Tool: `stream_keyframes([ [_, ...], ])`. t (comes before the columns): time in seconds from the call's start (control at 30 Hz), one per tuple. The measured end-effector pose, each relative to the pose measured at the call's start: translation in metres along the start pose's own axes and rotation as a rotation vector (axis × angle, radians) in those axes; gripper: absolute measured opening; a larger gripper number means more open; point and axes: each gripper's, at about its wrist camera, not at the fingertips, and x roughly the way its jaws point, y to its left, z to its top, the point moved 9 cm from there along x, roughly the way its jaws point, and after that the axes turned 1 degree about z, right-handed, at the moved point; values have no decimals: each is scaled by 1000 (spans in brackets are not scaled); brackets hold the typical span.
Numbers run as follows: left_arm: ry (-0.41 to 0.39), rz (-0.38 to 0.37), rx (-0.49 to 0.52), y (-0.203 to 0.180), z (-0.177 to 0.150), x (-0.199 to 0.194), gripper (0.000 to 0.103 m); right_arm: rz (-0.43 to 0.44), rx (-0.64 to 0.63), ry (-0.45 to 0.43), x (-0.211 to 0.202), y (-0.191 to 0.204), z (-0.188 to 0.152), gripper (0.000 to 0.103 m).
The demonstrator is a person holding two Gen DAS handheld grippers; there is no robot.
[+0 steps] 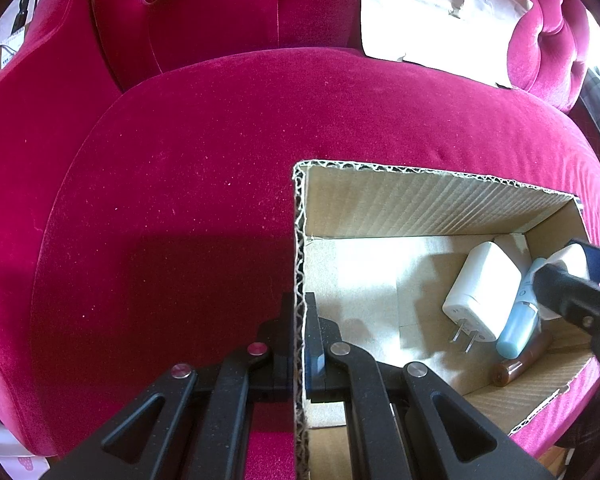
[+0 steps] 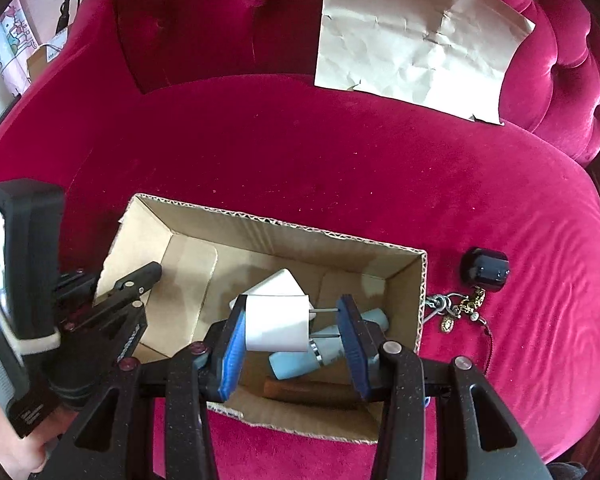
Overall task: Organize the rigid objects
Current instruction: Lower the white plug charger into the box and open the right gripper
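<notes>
Placing step: right gripper (image 2: 292,330) holds white charger (image 2: 278,328) over cardboard box (image 2: 422,300)
Left gripper (image 1: 300,344) clamps box wall; next, release charger inside

Corrugated cardboard box (image 2: 284,229); velvet seat (image 2: 340,152)

Cardboard box (image 2: 423,280) on the sofa seat (image 2: 340,168); charger (image 1: 480,292), tube (image 1: 518,330) inside. Key ring (image 2: 460,308), round case (image 2: 485,269) right of box; paper sheet (image 2: 416,40) behind.

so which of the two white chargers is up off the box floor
The white charger clamped in the right gripper; the other charger lies on the cardboard box floor.
</notes>
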Motion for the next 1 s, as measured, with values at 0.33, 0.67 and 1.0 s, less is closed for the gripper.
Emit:
stream_keyframes([
  [0.33,0,2,1,4,6,2,3,17,25,24,18,6,-6,47],
  [0.67,0,5,2,9,12,4,3,19,22,14,16,8,-6,50],
  [1.0,-1,8,3,18,19,7,3,-61,7,-46,2,1,6,97],
])
